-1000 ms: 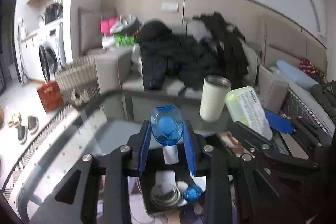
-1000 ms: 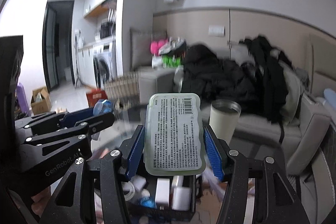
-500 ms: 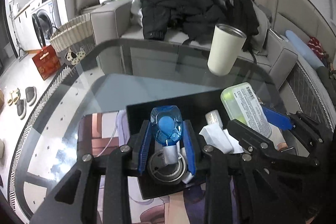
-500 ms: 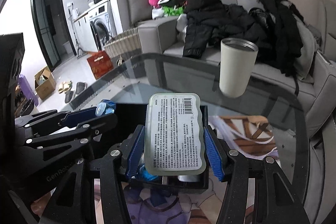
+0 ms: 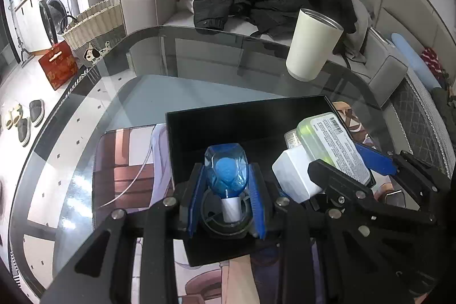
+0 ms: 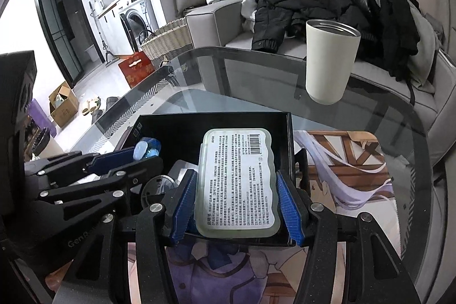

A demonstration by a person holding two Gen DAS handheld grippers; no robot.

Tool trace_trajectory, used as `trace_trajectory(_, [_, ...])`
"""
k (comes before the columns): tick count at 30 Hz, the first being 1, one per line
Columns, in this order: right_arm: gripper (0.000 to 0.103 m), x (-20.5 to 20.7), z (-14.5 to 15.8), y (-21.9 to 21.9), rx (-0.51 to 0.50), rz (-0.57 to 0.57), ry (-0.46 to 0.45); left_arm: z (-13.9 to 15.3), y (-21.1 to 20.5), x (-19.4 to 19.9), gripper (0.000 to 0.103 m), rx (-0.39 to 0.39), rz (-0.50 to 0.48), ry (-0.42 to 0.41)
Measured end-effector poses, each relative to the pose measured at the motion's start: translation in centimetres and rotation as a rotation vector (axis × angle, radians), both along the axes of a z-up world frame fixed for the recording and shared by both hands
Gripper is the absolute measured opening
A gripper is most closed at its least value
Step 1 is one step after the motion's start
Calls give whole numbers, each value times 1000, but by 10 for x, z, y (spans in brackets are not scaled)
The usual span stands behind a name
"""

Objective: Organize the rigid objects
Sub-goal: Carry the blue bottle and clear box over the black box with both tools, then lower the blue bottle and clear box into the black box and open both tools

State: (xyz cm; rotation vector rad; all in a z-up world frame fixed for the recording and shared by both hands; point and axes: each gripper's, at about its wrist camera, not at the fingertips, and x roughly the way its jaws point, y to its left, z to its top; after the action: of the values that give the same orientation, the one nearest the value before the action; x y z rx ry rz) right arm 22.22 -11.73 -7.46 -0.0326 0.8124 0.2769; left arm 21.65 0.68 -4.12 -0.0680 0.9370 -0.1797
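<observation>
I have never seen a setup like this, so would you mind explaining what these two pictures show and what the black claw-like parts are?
The black claws are two hand-held grippers; a person carries one in each hand, and each has a fisheye camera looking along its fingers. One picture is from the left gripper, the other from the right gripper; each also shows the other gripper at its edge. The left one is shut on a small blue bottle. The right one is shut on a flat pale-green case with a printed label. Both are above an open black box that already holds small items, including a white block. The box sits on a glass table, where a cream tumbler also stands.
</observation>
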Motion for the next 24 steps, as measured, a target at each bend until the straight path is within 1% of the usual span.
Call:
trace_trajectory(7, [56, 0, 0, 0, -7, 2, 2, -2, 1, 3, 29, -11, -7, 14])
trace_trajectory(20, [56, 0, 0, 0, -4, 1, 1, -1, 1, 4, 29, -10, -9, 6])
trace_trajectory(24, [57, 1, 0, 1, 0, -1, 1, 0, 2, 5, 30, -22, -9, 7])
